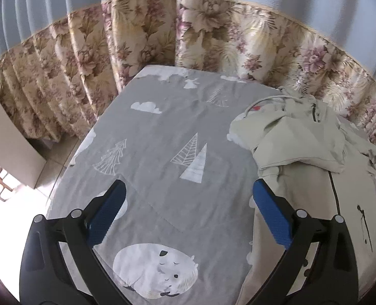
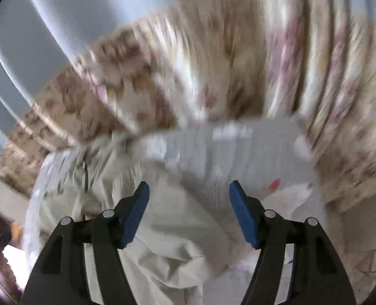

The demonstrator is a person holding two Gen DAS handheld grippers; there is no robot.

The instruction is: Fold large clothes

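A pale beige jacket (image 1: 297,147) with dark zips lies crumpled on the right side of a table covered by a grey cloth (image 1: 167,127) printed with trees, clouds and a sleeping bear. My left gripper (image 1: 188,193) stands open above the grey cloth, left of the jacket, with nothing between its blue pads. The right wrist view is blurred. There my right gripper (image 2: 189,190) is open above the same jacket (image 2: 177,231), and its pads press on nothing.
Floral curtains (image 1: 162,35) hang close behind the table's far edge. A pale box (image 1: 7,137) stands on the floor at the left. The grey cloth (image 2: 239,152) extends to the far edge in the right wrist view.
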